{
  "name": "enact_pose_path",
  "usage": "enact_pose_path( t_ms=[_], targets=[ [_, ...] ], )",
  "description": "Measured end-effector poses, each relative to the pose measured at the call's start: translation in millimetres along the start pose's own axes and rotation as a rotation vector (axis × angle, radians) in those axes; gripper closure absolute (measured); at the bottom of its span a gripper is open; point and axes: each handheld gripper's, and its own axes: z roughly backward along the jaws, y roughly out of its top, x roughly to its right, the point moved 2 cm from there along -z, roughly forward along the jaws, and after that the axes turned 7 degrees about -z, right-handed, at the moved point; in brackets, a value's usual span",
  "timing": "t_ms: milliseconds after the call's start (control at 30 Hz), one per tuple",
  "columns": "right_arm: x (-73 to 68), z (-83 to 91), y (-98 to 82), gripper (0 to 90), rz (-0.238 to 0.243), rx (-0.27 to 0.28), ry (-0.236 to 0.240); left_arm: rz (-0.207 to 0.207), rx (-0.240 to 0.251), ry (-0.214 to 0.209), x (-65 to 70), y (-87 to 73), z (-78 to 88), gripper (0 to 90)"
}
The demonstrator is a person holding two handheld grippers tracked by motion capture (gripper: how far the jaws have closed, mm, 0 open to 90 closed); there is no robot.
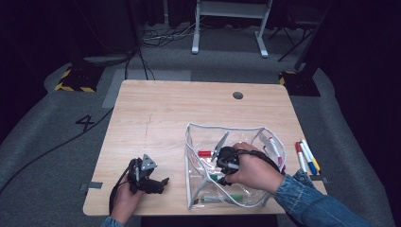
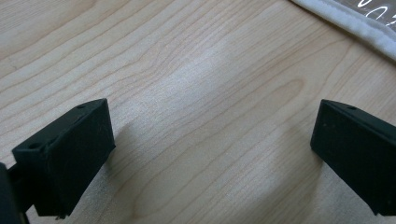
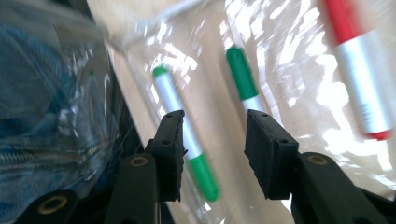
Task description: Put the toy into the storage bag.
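Note:
A clear plastic pouch [image 1: 222, 126] with a white rim lies open on the wooden table [image 1: 165, 109]. Inside it are a red marker [image 1: 204, 153] and green markers [image 1: 222, 199]. My right gripper [image 1: 226, 163] reaches into the pouch. In the right gripper view its jaws [image 3: 215, 126] stand open with nothing between them, just above two green markers [image 3: 180, 121] [image 3: 243, 74], and the red marker [image 3: 359, 88] lies to the right. My left gripper [image 1: 158, 182] rests near the table's front edge, left of the pouch. Its jaws [image 2: 212, 135] are open over bare wood, with the pouch's white edge [image 2: 355, 23] farther off.
Several loose markers [image 1: 307, 158] lie on the table right of the pouch, near the right edge. A dark round hole [image 1: 238, 95] sits at the table's far side. A denim sleeve [image 1: 312, 201] comes in from the bottom right.

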Motion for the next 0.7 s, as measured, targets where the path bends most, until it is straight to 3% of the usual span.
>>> enact_pose_path(
  t_ms=[200, 500, 700],
  targets=[
    [7.5, 40.4, -0.3, 51.4, -0.055, 0.209, -0.041, 0.0, 0.0, 0.0, 0.0, 0.0, 0.0, 0.0],
    [24.8, 84.8, -19.6, 52.7, -0.129, 0.351, -0.095, 0.0, 0.0, 0.001, 0.1, -0.1, 0.0, 0.0],
    [44.3, 108.0, -41.7, 53.7, -0.218, 0.442, -0.124, 0.002, -0.001, 0.003, 0.3, -0.6, 0.6, 0.0]
  ],
)
